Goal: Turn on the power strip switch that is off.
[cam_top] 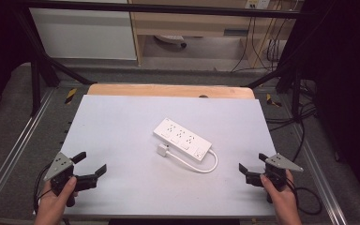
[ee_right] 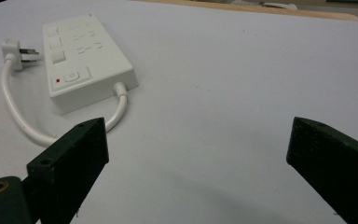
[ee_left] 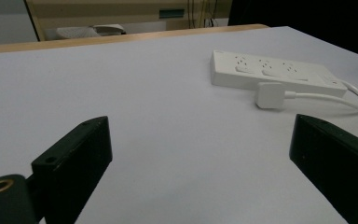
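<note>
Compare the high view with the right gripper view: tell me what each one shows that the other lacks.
High view alone: both hands, the left gripper and right gripper held open at the near corners, and the floor beyond the table.
Right gripper view alone: the red mark beside the strip's switch.
Shared: the white power strip, its looped cable and plug.

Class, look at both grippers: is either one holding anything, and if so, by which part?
Nothing is held. The left gripper and right gripper are open, apart from the power strip.
</note>
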{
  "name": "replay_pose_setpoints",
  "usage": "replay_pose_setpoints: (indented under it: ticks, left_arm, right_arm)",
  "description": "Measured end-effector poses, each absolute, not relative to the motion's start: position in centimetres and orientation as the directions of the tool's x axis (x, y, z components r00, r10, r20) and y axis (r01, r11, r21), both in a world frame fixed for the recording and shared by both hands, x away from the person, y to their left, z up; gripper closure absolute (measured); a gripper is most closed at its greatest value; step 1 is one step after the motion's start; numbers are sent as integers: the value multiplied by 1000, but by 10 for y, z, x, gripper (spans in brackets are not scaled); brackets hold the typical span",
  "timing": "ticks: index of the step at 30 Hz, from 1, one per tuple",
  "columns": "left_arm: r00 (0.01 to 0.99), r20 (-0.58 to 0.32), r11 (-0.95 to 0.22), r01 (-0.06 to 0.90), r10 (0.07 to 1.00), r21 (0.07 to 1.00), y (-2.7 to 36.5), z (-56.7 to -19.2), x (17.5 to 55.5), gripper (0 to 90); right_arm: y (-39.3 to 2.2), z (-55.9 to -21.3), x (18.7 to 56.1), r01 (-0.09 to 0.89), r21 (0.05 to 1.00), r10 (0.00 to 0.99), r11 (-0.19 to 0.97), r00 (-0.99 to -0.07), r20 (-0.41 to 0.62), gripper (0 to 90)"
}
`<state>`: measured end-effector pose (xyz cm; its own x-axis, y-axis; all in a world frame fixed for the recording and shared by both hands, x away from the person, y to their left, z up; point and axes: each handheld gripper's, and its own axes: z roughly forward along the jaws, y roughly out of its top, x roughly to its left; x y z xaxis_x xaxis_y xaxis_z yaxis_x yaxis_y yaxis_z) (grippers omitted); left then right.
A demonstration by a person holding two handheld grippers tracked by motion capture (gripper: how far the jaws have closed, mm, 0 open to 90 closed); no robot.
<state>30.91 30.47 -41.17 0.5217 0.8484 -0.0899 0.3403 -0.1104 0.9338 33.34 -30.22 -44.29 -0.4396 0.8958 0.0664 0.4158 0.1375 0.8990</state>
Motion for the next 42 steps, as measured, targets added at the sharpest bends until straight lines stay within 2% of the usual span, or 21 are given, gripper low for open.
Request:
replay_pose_setpoints:
  ticks: [42]
  left_arm:
    - [534, -77, -137, 350, 842, 927, 302, -414, 309, 50]
  right_arm:
    - [-293, -430, 327, 430, 894, 879, 126, -465, 100, 26]
